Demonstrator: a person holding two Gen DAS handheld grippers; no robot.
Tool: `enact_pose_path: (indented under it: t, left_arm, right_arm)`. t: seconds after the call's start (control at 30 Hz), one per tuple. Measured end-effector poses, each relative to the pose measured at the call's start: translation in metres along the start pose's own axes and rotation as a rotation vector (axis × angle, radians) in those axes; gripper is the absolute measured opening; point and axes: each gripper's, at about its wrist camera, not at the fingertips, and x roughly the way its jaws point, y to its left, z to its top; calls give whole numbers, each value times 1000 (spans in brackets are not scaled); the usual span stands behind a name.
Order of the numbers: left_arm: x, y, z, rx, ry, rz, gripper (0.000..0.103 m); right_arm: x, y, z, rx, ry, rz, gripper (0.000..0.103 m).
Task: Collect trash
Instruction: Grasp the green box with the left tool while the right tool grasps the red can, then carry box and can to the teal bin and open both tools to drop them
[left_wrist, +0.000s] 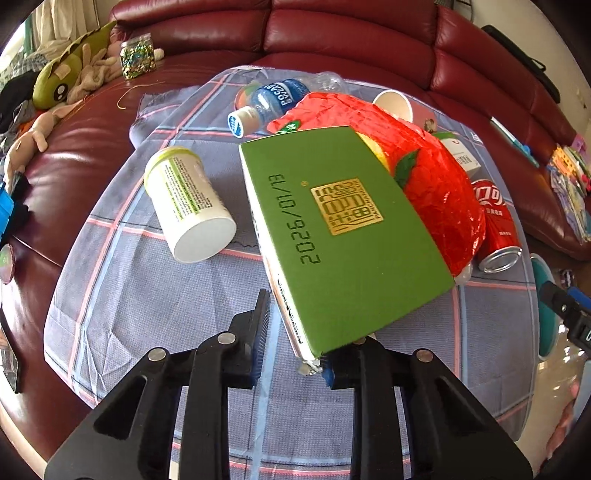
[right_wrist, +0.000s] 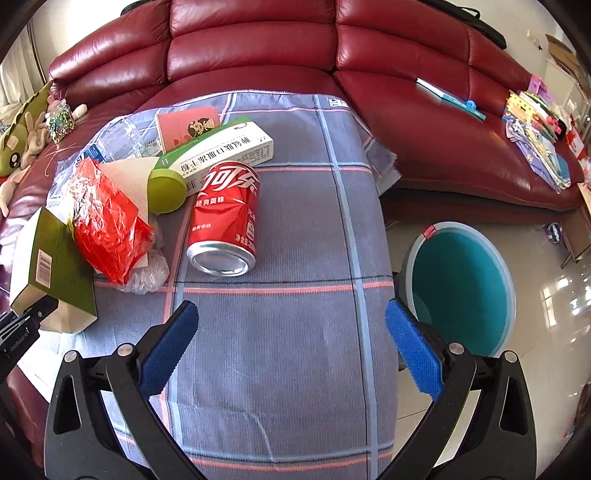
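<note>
I have the green box (left_wrist: 343, 229) between the fingers of my left gripper (left_wrist: 295, 332), low centre of the left wrist view. The jaws are narrow around its near corner; whether both pads actually press on it I can't tell, since the box hides the right one. In the right wrist view the same box sits at the far left edge.

My worry is that grip. It is only on a corner, and the box leans against the red bag (left_wrist: 424, 173) just behind, so a lift could let it twist out or drag the bag along, nudging the red can (right_wrist: 225, 218) beside it.

My right gripper (right_wrist: 291, 347) hangs wide apart over bare checked cloth (right_wrist: 295, 369), holding nothing.

The teal bin (right_wrist: 461, 288) stands on the floor at the right of that view; what I can see of its inside looks empty. On the cloth, a white tub (left_wrist: 188, 206) lies on its side at centre left of the left wrist view, and a paper cup (left_wrist: 393, 103) lies at upper right, mouth toward me, apparently empty.
</note>
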Motion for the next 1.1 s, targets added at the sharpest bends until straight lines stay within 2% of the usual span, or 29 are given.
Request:
enact_pose_path:
  t: [0.23,0.3,0.33,0.37,0.43,0.5,0.57,0.6,0.73,1.1]
  left_arm:
    - [17,8,1,6,35,-2,25]
    - [19,6,2,21,34,-13,24]
    - [20,6,2,30,31,-18,17]
    - [20,4,1,41,27,-18,15]
    - [20,4,1,55,26,-24,6]
    - [18,5,2,60,23,-39,2]
    - [13,3,3,75,13,-36,2]
    - [11,2,3,84,7,-33,1]
    - [-1,0,4,100,-14,-29,1]
    - [-60,7,0,114,-95,-44,1]
  right_arm:
    - [35,27,41,-65,41,49,97]
    - [48,32,51,-79,58,52,94]
    - [55,34,55,-85,69,49,88]
    - [62,35,59,-84,86,57,83]
    - [75,34,64,-78,121,72,79]
    - [86,34,66,-72,153,79,78]
    - [94,33,64,-54,190,124,65]
    - [94,33,63,-49,198,144,55]
    - [81,37,52,-50,175,195,54]
    - [13,18,33,-49,49,214,54]
